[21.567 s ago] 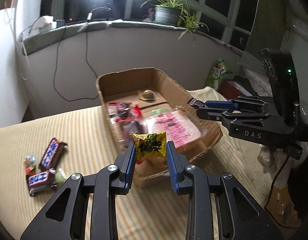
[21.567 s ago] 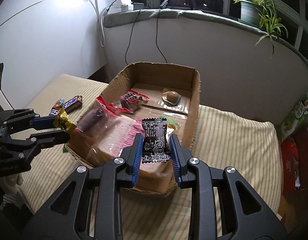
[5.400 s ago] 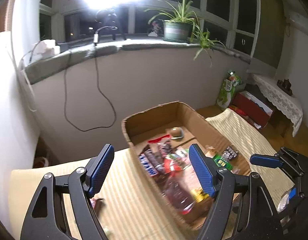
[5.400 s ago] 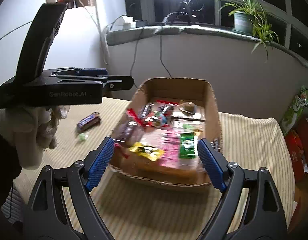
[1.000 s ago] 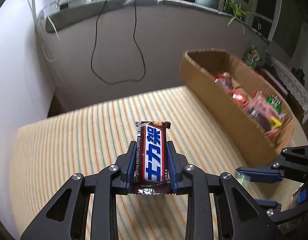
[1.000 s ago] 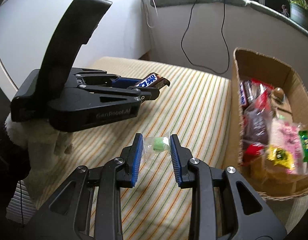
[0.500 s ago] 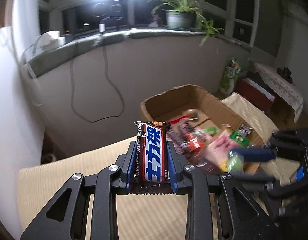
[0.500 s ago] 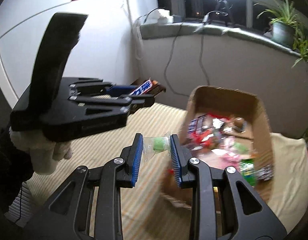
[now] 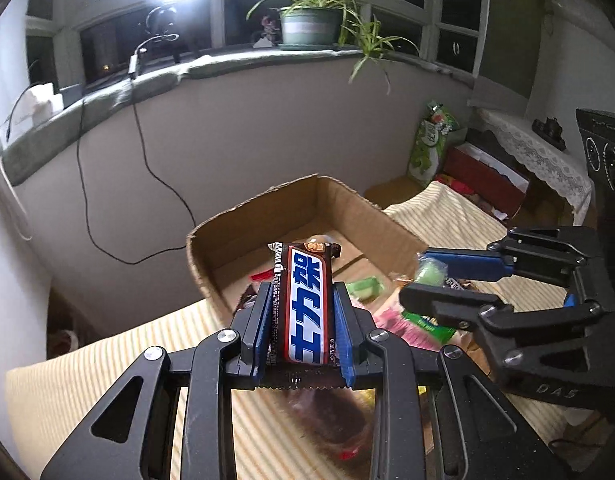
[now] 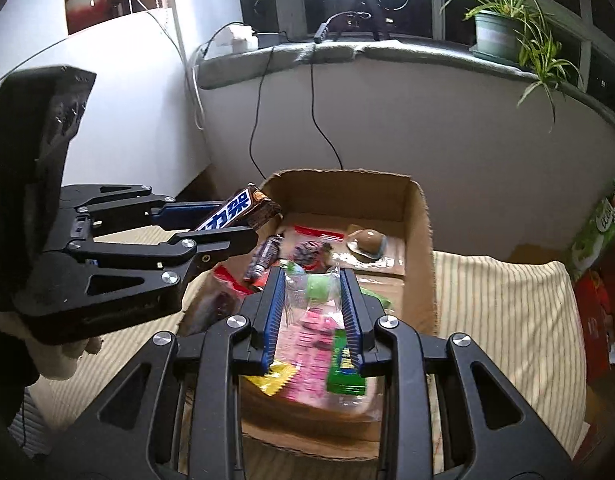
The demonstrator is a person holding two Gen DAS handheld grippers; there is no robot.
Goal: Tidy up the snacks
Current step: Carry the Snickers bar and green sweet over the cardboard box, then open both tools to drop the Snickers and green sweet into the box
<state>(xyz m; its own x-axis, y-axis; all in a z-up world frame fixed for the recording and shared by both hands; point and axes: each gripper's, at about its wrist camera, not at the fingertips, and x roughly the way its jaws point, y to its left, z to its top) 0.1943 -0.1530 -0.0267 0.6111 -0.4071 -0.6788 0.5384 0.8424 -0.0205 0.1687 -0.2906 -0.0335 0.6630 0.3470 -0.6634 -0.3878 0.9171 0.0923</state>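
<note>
Cardboard fills the middle of the left wrist view, where the open box (image 9: 307, 216) sits on the striped counter (image 9: 107, 368) under the window sill; low in the centre the left gripper (image 9: 303, 330) has its jaws pinching a chocolate bar (image 9: 307, 308) upright by its long sides, in front of the box's near corner; at the right edge the right gripper (image 9: 435, 280) reaches in sideways with a small green candy (image 9: 429, 273) nipped at its tips above the box. From the right wrist view, the right gripper (image 10: 313, 306) sits low in the centre, jaws pressed on the clear-wrapped green candy (image 10: 317, 286), over the snacks (image 10: 315, 340) already piled in the box (image 10: 419, 240); the left gripper (image 10: 223, 224) comes from the left, bar (image 10: 237, 210) tilted over the box's left wall. Judging by this, both pieces are at the drop stage; next, each should travel a little further over the open box, then part its jaws to release.
</note>
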